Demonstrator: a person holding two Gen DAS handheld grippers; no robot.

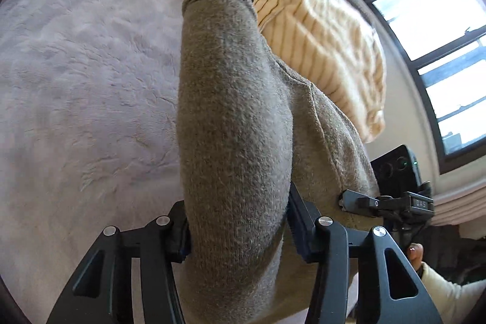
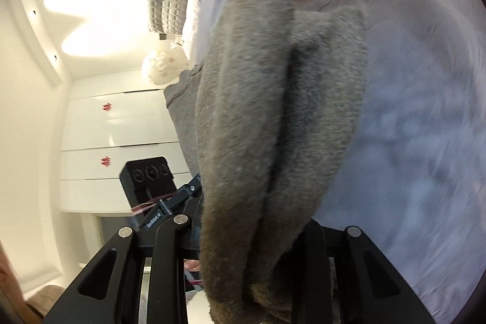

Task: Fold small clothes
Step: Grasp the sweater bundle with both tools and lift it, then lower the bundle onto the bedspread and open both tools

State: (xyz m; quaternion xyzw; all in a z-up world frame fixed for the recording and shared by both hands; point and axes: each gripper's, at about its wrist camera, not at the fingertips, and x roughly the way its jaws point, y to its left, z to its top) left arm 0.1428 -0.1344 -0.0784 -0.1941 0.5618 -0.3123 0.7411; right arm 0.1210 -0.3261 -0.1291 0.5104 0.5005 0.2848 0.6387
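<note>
Left tongs (image 1: pixel 237 233): I find them clenched on a thick fold of the grey knit garment (image 1: pixel 240 117), pads pressed into both its sides.
Right tongs (image 2: pixel 258 236): I see bunched folds of the same grey garment filling the gap; grasping it.
Garment position: lifted off the lilac bed cover (image 1: pixel 85 81), hanging between both tongs.
Nearby: a cream striped garment (image 1: pixel 322 35) lies on the bed just beyond it.

the lilac blanket (image 1: pixel 76 87) lies bare left of the grey sweater (image 1: pixel 237 117); a striped cream garment (image 1: pixel 322 50) crowds its right.
</note>
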